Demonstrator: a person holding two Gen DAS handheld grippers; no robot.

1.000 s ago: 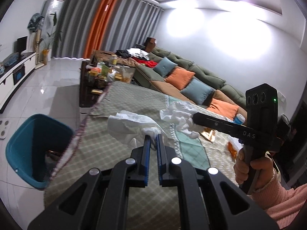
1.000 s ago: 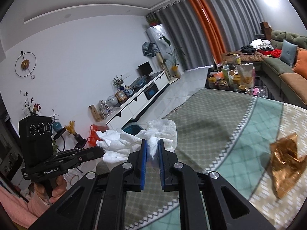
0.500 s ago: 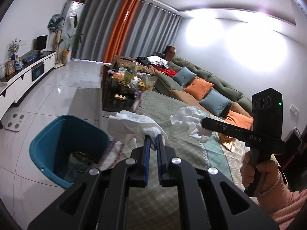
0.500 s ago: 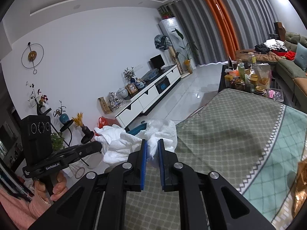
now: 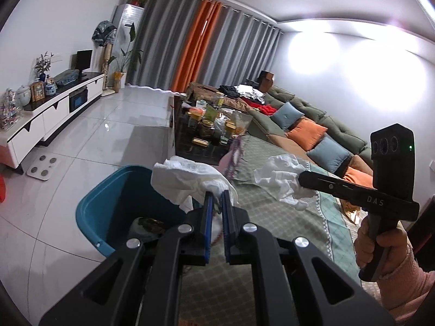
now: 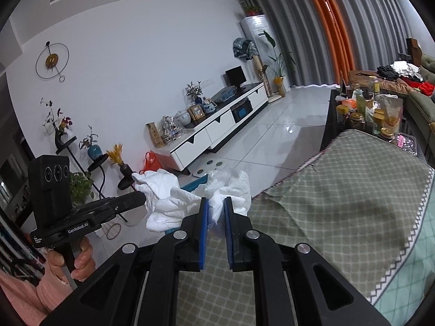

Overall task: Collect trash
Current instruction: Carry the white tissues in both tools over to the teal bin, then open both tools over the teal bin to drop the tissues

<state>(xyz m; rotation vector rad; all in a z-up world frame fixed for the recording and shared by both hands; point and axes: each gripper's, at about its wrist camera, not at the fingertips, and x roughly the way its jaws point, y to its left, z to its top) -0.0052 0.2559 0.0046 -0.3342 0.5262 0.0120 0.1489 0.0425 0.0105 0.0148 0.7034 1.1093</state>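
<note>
My left gripper (image 5: 216,200) pinches a crumpled white tissue (image 5: 187,180) over the teal bin (image 5: 108,203), whose contents I can barely make out; my right gripper (image 6: 216,207) pinches another tissue (image 6: 231,187) near the table edge

Floor-length grey curtains (image 5: 217,51) with one orange panel (image 5: 191,46) close the far wall. Left of them, a long white low cabinet (image 5: 51,114) stands on glossy white floor tiles (image 5: 114,135); right, a green sofa (image 5: 320,125) with orange and blue cushions.

Dim indoor light, wall glare (image 5: 361,76), strong fisheye edge distortion.
</note>
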